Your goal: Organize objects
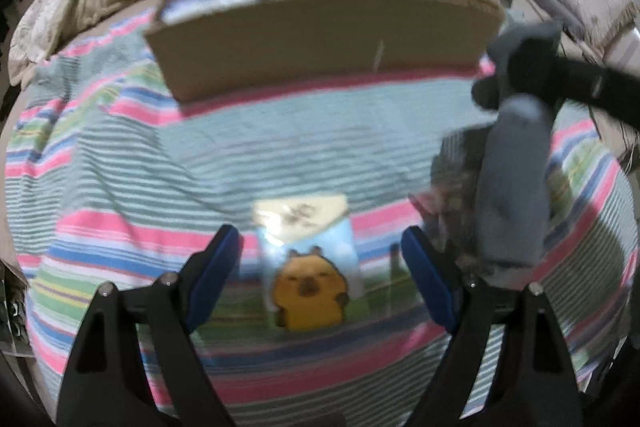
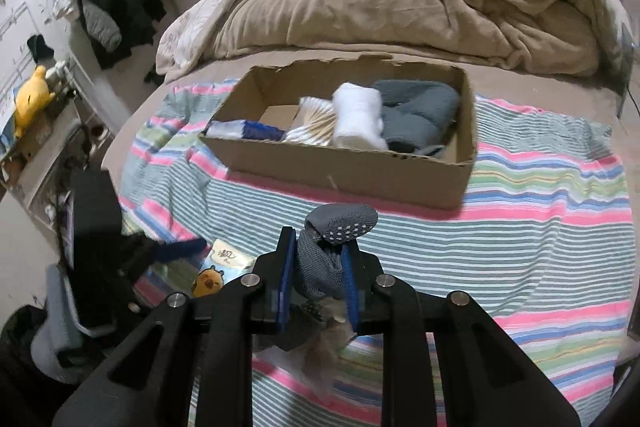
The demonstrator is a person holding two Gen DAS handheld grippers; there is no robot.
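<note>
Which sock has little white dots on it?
The grey sock held in the right gripper, above the striped blanket. The white roll and grey ones in the box show none.

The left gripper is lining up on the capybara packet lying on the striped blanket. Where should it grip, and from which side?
Take the capybara packet across its two long edges, coming down from above. It lies flat on the striped blanket, narrow enough for the left gripper, whose open jaws already straddle it.
</note>
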